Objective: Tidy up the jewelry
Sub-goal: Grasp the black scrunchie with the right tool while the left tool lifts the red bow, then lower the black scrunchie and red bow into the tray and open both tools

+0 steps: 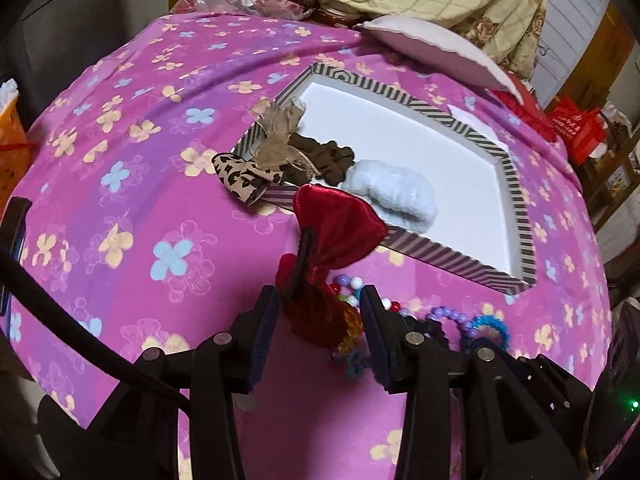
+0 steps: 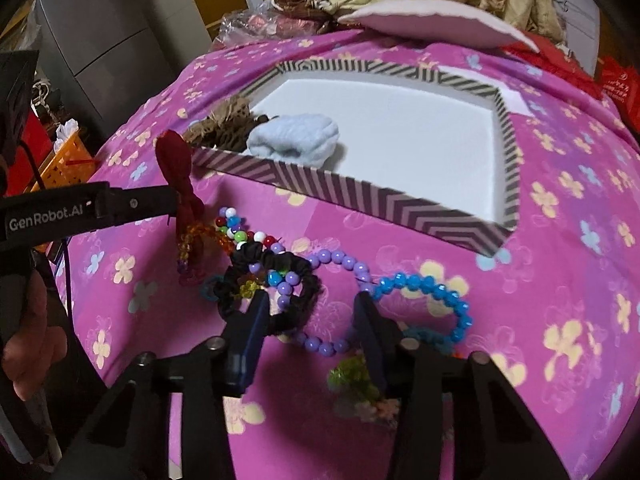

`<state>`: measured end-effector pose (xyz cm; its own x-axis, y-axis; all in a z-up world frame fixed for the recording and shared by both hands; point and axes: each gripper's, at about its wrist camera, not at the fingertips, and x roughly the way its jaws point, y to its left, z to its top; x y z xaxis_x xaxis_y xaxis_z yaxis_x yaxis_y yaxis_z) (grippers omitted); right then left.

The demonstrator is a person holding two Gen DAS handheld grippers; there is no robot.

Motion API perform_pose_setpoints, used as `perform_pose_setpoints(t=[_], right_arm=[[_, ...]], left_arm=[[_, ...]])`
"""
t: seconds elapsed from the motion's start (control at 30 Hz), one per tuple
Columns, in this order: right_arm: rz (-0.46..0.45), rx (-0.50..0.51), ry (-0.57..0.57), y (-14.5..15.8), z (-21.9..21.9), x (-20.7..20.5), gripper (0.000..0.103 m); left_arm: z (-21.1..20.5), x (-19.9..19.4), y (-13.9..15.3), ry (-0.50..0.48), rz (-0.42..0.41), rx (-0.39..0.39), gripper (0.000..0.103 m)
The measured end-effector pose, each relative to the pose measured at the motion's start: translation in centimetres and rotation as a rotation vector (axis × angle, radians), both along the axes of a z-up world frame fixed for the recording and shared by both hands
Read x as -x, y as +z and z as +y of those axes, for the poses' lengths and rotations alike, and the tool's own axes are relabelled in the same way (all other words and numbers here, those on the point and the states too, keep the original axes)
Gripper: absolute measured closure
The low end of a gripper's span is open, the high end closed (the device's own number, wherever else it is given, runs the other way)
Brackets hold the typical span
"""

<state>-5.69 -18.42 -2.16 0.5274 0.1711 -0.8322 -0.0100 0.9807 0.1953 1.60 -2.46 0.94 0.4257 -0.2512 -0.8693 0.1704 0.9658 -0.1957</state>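
Left gripper (image 1: 320,300) is down over the pink flowered cloth (image 1: 132,184), jaws spread wide, and the red satin bow (image 1: 336,232) sits loosely in the gap, its lower lobe between the pads with nothing pressing on it. The bow's upper lobe leans on the near rim of the striped box (image 1: 516,184). Inside that box, at its left end, lie a brown scrunchie (image 1: 324,160) and a fluffy white scrunchie (image 1: 396,192); a gauzy tan bow (image 1: 276,144) and a leopard-print bow (image 1: 240,176) straddle its left rim.

Over to the right gripper (image 2: 310,312): jaws at a middling width, set over the tangle on the cloth. Its left finger touches the black scrunchie (image 2: 304,280), the purple bead bracelet (image 2: 340,258) loops across the gap, and the blue bead bracelet (image 2: 432,284) curls just right of the right finger. No squeeze on anything that I can see. A multicoloured bead strand (image 2: 236,232) and an amber bead piece (image 2: 192,240) crowd the far left of the pile, touching the red bow. A green beaded piece (image 2: 348,376) sits near, under the right finger. A pink pillow (image 2: 432,20) lies far beyond the box.
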Motion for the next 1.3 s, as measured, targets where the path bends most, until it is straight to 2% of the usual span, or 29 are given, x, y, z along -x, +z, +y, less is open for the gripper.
perform_pose_setpoints(t=[0.13, 0.2, 0.33, 0.37, 0.43, 0.53, 0.7, 1.03, 1.3], right_arm=[[0.005, 0.01, 0.026, -0.6, 0.4, -1.0, 0.067], [0.015, 0.004, 0.038, -1.0, 0.4, -1.5, 0.076], [0.01, -0.024, 0.048, -1.5, 0.3, -1.9, 0.09], [0.01, -0.022, 0.05, -1.4, 0.4, -1.9, 0.094], [0.004, -0.032, 0.052, -1.3, 0.3, -1.7, 0.095], [-0.017, -0.056, 0.049, -0.4, 0.1, -1.1, 0.096], [-0.069, -0.061, 0.051, 2.1, 0.0, -0.3, 0.096], [-0.152, -0.045, 0.057, 6.5, -0.1, -0.2, 0.096], [-0.184, -0.017, 0.031, 8.4, -1.5, -1.5, 0.096]], left_arm=[[0.3, -1.0, -0.8, 0.039, 0.017, -0.012, 0.04], [0.5, -1.4, -1.1, 0.053, 0.022, -0.016, 0.042], [1.2, -1.8, -1.6, 0.063, 0.032, 0.004, 0.062], [1.4, -1.9, -1.7, 0.061, 0.029, 0.0, 0.063], [1.8, -1.8, -1.5, 0.059, 0.021, 0.006, 0.065], [2.7, -1.8, -1.0, 0.055, 0.03, 0.055, 0.067], [3.9, -1.6, 1.4, 0.047, -0.006, 0.101, 0.067], [3.9, -0.6, 5.6, 0.018, -0.092, 0.113, 0.067], [2.3, -1.9, 6.5, 0.007, -0.115, 0.082, 0.067]])
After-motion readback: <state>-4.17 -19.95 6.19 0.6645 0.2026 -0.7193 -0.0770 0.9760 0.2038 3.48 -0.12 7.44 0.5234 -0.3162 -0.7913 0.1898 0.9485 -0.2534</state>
